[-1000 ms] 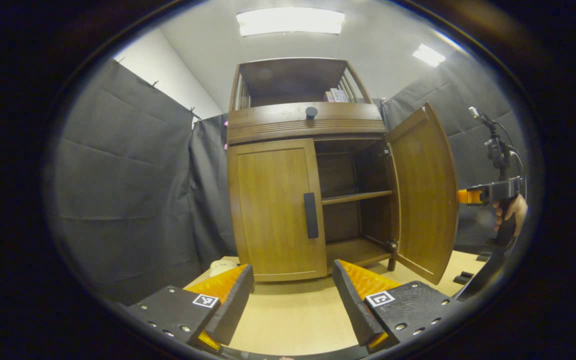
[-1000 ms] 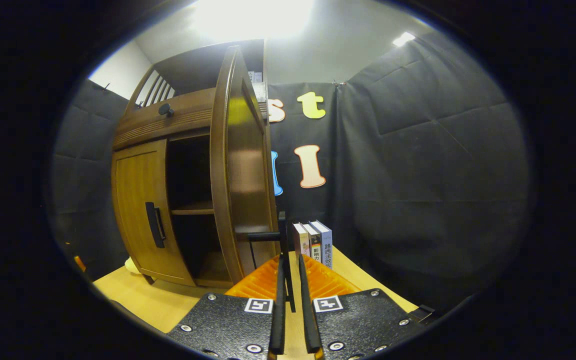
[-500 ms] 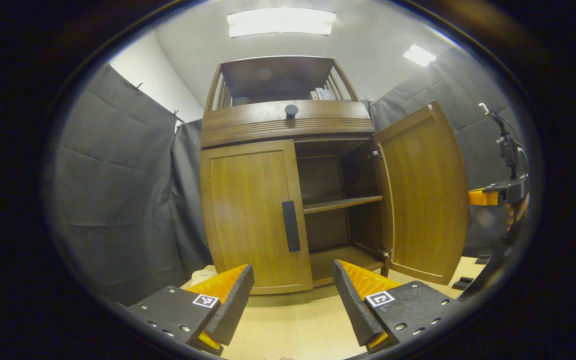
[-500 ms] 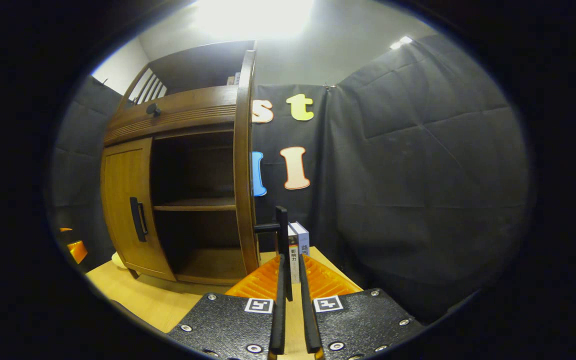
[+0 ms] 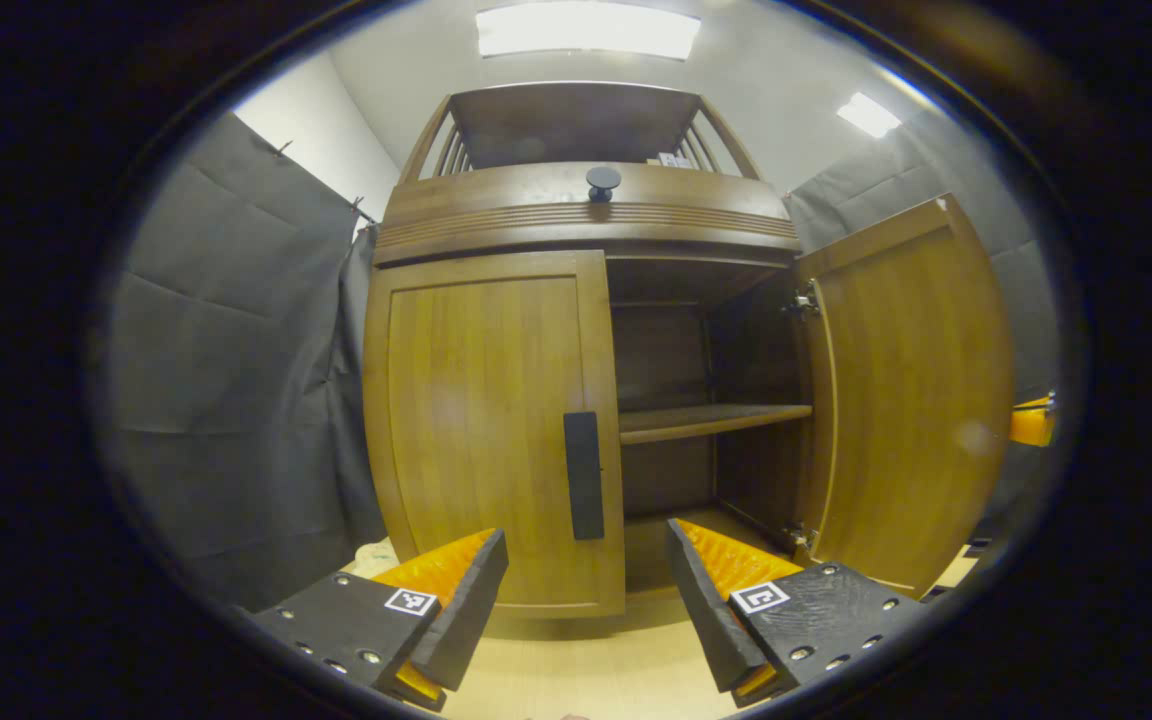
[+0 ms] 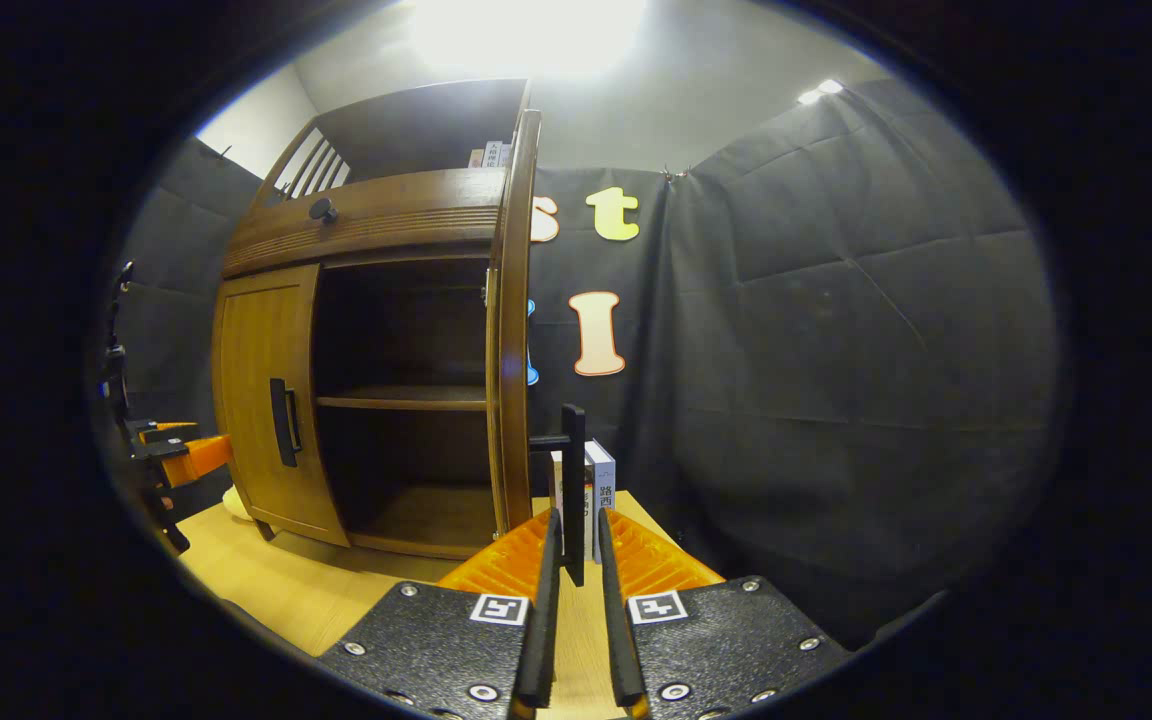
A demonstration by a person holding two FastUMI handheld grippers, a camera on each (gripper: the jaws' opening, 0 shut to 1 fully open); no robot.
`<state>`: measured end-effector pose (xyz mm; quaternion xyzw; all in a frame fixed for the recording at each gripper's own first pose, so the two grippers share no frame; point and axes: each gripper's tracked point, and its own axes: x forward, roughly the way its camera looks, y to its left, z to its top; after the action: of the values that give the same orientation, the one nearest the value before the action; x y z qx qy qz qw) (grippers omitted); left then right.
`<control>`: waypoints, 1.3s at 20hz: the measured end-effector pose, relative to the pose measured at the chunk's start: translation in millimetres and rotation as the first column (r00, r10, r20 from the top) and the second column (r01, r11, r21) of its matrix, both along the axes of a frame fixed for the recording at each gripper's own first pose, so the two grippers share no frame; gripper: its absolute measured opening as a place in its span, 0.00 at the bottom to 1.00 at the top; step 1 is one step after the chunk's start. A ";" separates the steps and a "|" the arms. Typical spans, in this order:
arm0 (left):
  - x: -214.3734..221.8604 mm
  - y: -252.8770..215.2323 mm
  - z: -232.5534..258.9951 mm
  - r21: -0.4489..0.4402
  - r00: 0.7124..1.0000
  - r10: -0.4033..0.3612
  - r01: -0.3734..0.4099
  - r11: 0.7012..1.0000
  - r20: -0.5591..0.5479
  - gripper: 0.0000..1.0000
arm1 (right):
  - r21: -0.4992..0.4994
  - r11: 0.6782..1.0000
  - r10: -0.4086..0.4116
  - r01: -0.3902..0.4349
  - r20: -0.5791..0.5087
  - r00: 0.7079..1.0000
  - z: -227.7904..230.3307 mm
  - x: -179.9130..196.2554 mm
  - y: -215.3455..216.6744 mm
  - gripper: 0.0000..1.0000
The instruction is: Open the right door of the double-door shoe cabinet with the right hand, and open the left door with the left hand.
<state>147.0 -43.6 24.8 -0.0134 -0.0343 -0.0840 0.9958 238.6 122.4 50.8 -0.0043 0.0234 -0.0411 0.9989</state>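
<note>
The wooden shoe cabinet point(image 5: 586, 215) stands close ahead in the left gripper view. Its left door point(image 5: 481, 420) is closed and carries a black bar handle point(image 5: 584, 475). My left gripper point(image 5: 586, 545) is open just before that handle, touching nothing. The right door point(image 5: 911, 390) is swung wide, and it appears edge-on point(image 6: 509, 330) in the right gripper view. Its black handle point(image 6: 573, 480) stands between the fingers of my right gripper point(image 6: 576, 545), whose jaws are slightly apart with a thin gap on each side. The left gripper point(image 6: 181, 455) also appears far left.
Inside the cabinet a bare shelf point(image 5: 711, 420) crosses the open half. Books point(image 6: 601, 480) stand on the table point(image 6: 266, 580) behind the right door. A pale object point(image 6: 236, 500) lies by the cabinet's left foot. A black knob point(image 5: 603, 180) sits on the drawer front above.
The right door has swung wider open. My left gripper has moved closer to the left door's handle. The right gripper's fingers have parted a little around the right handle.
</note>
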 end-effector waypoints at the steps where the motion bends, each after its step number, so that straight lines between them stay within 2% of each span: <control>1: 10.1 -0.6 5.0 -0.002 1.000 0.004 -0.004 1.000 0.006 0.96 | 0.007 1.000 -0.006 0.006 0.008 1.000 3.3 -4.1 -3.4 0.31; 4: 39.4 -4.5 15.5 -0.007 1.000 0.007 -0.007 1.000 0.009 0.96 | 0.021 1.000 -0.008 0.007 0.020 1.000 9.1 -12.7 -10.7 0.74; 5: 47.7 -6.3 18.0 -0.011 1.000 0.006 -0.005 1.000 0.009 0.84 | 0.023 1.000 -0.010 0.009 0.024 1.000 11.0 -17.3 -12.5 0.89; 6: 56.5 -7.6 18.9 -0.020 1.000 0.007 -0.007 1.000 0.006 0.96 | 0.019 1.000 -0.012 0.011 0.028 1.000 11.0 -21.7 -17.0 0.96; 7: 63.7 -8.1 19.8 -0.030 1.000 0.007 -0.007 1.000 0.000 0.90 | 0.010 1.000 -0.015 0.014 0.025 1.000 11.0 -25.2 -18.5 0.94; 8: 71.1 -7.6 18.8 -0.040 1.000 0.012 -0.012 0.999 -0.006 0.90 | 0.001 1.000 -0.019 0.019 0.022 1.000 9.4 -26.5 -20.2 0.94; 9: 78.7 -6.9 19.5 -0.049 1.000 0.016 -0.016 0.999 -0.010 0.84 | -0.005 1.000 -0.023 0.023 0.020 1.000 9.0 -28.5 -20.3 0.94; 14: 110.9 -1.8 27.2 -0.060 0.999 0.037 -0.037 0.998 0.004 0.96 | -0.017 1.000 -0.016 0.016 0.011 1.000 5.5 -32.0 -18.2 0.94; 21: 149.2 -13.3 1.9 -0.023 0.998 0.039 -0.041 0.999 -0.053 0.96 | -0.001 1.000 -0.009 0.009 -0.017 1.000 -2.5 -28.8 -18.4 0.94; 22: 155.1 -16.8 -1.5 -0.018 0.997 0.039 -0.040 0.999 -0.066 0.90 | -0.005 1.000 -0.008 0.007 -0.020 1.000 -3.7 -29.3 -18.2 0.94; 24: 162.7 -17.7 -5.6 -0.020 0.996 0.024 -0.026 0.999 -0.085 0.96 | -0.012 1.000 -0.010 0.009 -0.018 1.000 -3.4 -30.5 -20.5 0.94; 26: 165.9 -17.0 -10.2 -0.030 0.995 0.028 -0.031 0.999 -0.097 0.83 | 0.000 1.000 -0.011 0.011 -0.016 1.000 -3.5 -31.5 -21.4 0.94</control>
<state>312.9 -60.6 14.6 -0.0326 0.0123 -0.0679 0.9971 207.1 101.1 47.3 -0.0042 0.0316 -0.0466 0.9984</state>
